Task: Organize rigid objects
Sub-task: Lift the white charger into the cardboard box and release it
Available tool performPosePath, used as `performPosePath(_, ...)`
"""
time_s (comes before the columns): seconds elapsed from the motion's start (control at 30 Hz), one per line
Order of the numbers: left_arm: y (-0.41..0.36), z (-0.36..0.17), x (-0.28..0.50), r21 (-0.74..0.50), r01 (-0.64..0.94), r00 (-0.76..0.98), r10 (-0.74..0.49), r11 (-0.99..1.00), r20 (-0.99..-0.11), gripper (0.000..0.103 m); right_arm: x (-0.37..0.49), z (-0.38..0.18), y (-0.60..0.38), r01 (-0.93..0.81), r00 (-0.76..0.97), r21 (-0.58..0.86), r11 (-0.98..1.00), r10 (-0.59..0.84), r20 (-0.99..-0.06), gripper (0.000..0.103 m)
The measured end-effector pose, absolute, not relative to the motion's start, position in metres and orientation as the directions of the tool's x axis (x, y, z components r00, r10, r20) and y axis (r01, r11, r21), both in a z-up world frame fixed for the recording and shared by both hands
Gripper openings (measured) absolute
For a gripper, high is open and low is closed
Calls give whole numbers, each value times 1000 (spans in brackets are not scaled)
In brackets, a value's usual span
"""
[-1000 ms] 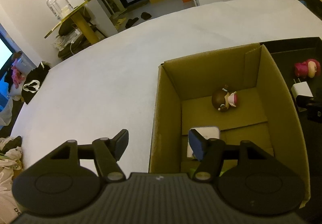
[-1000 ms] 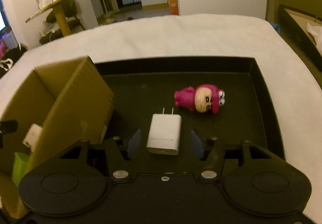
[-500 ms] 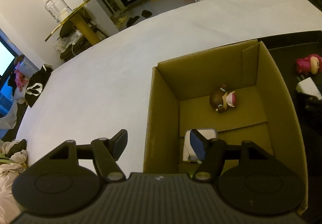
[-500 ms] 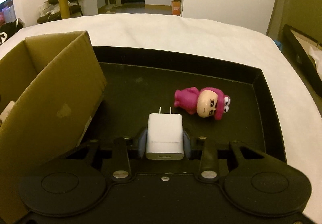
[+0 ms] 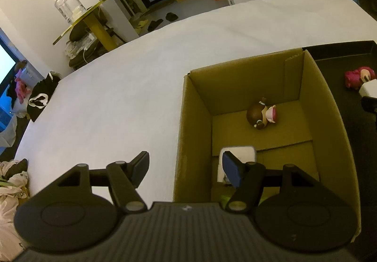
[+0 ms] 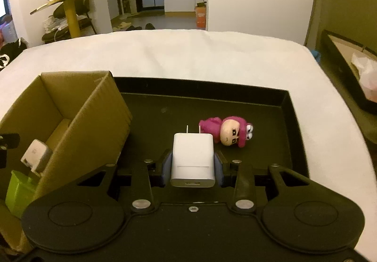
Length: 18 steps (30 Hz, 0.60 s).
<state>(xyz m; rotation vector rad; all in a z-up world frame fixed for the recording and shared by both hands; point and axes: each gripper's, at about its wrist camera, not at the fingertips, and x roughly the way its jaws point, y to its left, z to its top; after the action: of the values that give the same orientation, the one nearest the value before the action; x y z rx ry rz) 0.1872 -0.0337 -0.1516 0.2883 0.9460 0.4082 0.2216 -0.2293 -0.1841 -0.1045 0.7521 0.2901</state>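
My right gripper (image 6: 192, 166) is shut on a white plug charger (image 6: 192, 158) and holds it above the black tray (image 6: 288, 106), prongs pointing away. A pink figurine (image 6: 227, 131) lies on the tray just beyond it. The open cardboard box (image 6: 103, 116) stands left of the tray; it also shows in the left wrist view (image 5: 329, 106). Inside it lie a brown-haired doll (image 5: 260, 116), a white block (image 5: 240, 156) and a green item (image 6: 17, 191). My left gripper (image 5: 186, 166) is open and empty, straddling the box's left wall.
Everything rests on a white-covered table (image 5: 117, 101). A gold round side table (image 5: 92, 19) with a glass jar stands beyond it on the left. Clothes and bags lie on the floor at the left. A dark framed tray (image 6: 348, 66) sits off the right edge.
My right gripper has closed on the white charger and lifted it off the tray. The left gripper has stayed open over the box's left wall, shifting only slightly.
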Motion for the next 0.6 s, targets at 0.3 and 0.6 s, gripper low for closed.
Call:
performPosePath(0.3,-23,-146,181,353,-214,533,411,911,-739,67,209,-161,-221,-319,707,20,947,252,-660,36)
performPosePath(0.6,-13,-143,170,278,-214,544,350,937,-762,67,201,-135,-199,-385,717,27,923,317,-620,36)
